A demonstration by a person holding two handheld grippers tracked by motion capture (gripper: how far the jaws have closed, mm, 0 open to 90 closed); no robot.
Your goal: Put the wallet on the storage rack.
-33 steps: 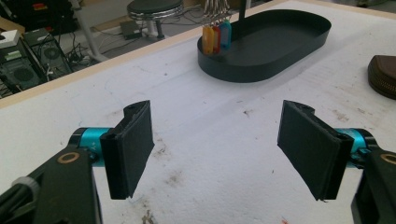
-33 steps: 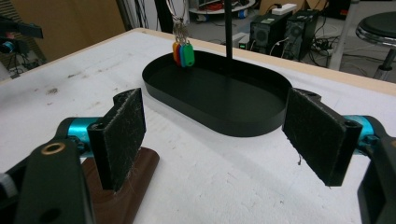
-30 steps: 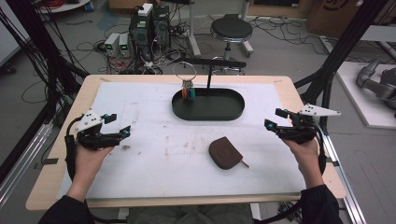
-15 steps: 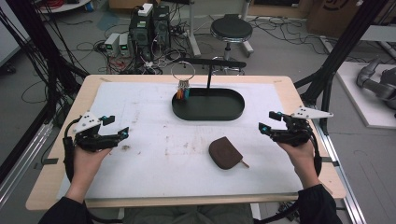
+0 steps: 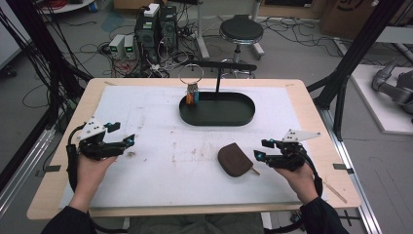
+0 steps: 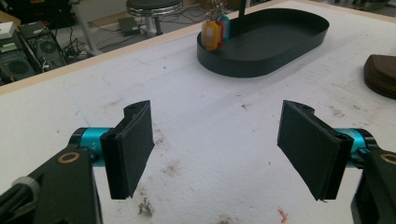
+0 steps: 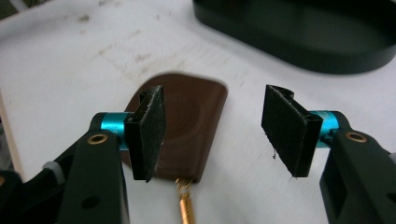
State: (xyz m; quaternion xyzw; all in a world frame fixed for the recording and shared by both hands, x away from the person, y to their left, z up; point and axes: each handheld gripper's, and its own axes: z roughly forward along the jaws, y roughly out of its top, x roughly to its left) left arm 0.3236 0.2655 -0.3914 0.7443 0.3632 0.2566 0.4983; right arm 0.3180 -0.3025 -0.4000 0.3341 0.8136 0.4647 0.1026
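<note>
Reaching our right gripper (image 7: 212, 133), jaws spread, toward the brown pouch (image 7: 187, 126); next we should pinch it. Left gripper (image 6: 217, 149) waits spread.

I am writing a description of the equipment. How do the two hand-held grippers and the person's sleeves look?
Both the left gripper and the right gripper have black bodies, flat black pads, turquoise collars behind them, brass-coloured rivets, and a pale three-cornered plate on top. A black cable loops from each. The sleeves are dark.

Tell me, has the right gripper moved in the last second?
Yes. The right gripper has come in from the table's right edge toward the brown pouch, its open fingers now just short of the pouch.
</note>
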